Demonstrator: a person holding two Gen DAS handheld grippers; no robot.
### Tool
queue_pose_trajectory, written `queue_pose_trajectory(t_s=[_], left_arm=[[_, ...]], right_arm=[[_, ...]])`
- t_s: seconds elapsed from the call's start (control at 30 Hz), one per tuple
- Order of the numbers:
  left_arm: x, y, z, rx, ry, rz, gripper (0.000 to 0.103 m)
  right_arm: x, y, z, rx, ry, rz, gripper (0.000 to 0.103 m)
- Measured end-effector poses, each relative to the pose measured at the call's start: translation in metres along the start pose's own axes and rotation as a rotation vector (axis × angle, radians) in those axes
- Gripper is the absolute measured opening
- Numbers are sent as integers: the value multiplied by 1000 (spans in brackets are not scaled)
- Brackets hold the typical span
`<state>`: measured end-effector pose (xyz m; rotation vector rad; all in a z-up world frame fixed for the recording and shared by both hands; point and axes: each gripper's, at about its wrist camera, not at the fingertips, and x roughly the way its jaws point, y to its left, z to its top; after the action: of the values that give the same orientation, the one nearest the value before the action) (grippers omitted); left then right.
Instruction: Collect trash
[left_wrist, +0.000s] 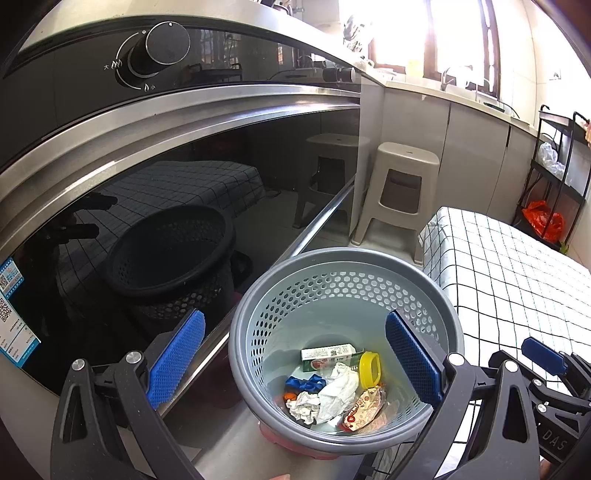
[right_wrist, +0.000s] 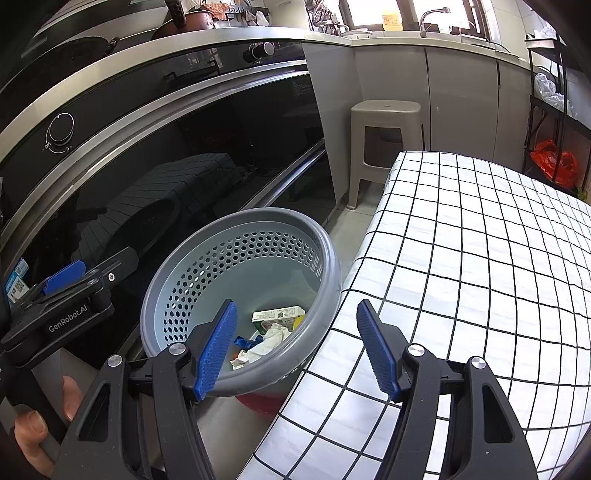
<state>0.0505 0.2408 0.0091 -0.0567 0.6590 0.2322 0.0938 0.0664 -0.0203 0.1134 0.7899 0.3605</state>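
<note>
Setting: home kitchen. Evidence: built-in cooker (left_wrist: 177, 155) with black glass front, steel trim and a flame-marked control knob (left_wrist: 159, 49); pan (right_wrist: 184, 22) on the hob above. Pale countertop (right_wrist: 388, 35) runs along grey cabinet doors (right_wrist: 461, 99) to a sink tap (right_wrist: 430, 18) under a bright window (left_wrist: 399, 33). Plastic stool (right_wrist: 386, 144) on the tiled floor. Table with checked cloth (right_wrist: 480, 277). Black wire rack (right_wrist: 554, 110) holding plastic bags.

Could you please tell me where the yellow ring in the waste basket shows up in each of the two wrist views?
Left wrist: the yellow ring lies inside the grey basket, lower centre, right of the crumpled tissue.
Right wrist: only a yellow sliver shows, right of the carton.
Shared landmark: the beige stool.
</note>
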Motion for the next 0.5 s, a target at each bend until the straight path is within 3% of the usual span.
queue_pose_trajectory(t_s=[0.5], left_arm=[[1,2,1,-6,6,-8,96]], right_arm=[[0,1,0,-2,-1,0,64]])
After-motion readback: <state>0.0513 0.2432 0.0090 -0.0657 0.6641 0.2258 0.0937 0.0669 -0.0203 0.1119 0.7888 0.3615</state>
